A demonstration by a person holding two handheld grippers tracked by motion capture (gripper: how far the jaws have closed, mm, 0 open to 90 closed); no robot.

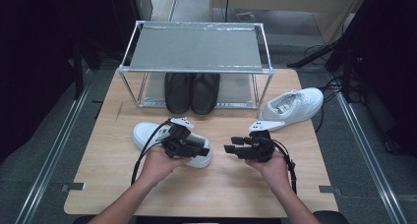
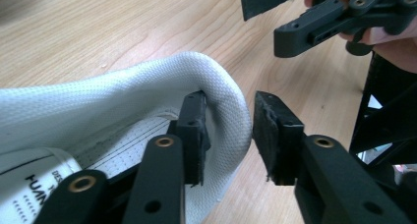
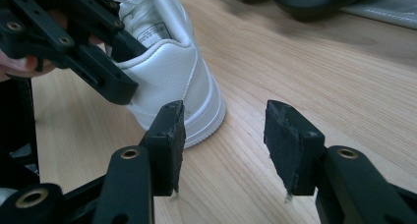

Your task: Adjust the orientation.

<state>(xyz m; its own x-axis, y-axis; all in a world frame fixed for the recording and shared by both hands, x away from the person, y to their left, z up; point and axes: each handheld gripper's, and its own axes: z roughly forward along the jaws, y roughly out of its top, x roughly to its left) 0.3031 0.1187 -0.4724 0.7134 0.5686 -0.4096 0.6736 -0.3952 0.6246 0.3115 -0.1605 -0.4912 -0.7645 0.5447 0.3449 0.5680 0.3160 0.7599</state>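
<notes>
A white sneaker (image 1: 143, 133) lies on the wooden table (image 1: 221, 184) with its heel toward the middle. My left gripper (image 1: 202, 151) stands open over that heel. In the left gripper view, its jaws (image 2: 228, 130) straddle the heel collar (image 2: 223, 86): one pad is inside the shoe against the lining, the other stands off outside. Just right of it, my right gripper (image 1: 229, 148) is open with nothing between its pads (image 3: 231, 145) and faces the sneaker's heel (image 3: 169, 71). A second white sneaker (image 1: 293, 105) lies at the back right.
A metal-framed rack (image 1: 196, 70) stands at the back of the table, and a pair of black shoes (image 1: 192, 92) sits on its lower level. The table edge runs close behind both hands. Bare wood lies between the two grippers and at the front.
</notes>
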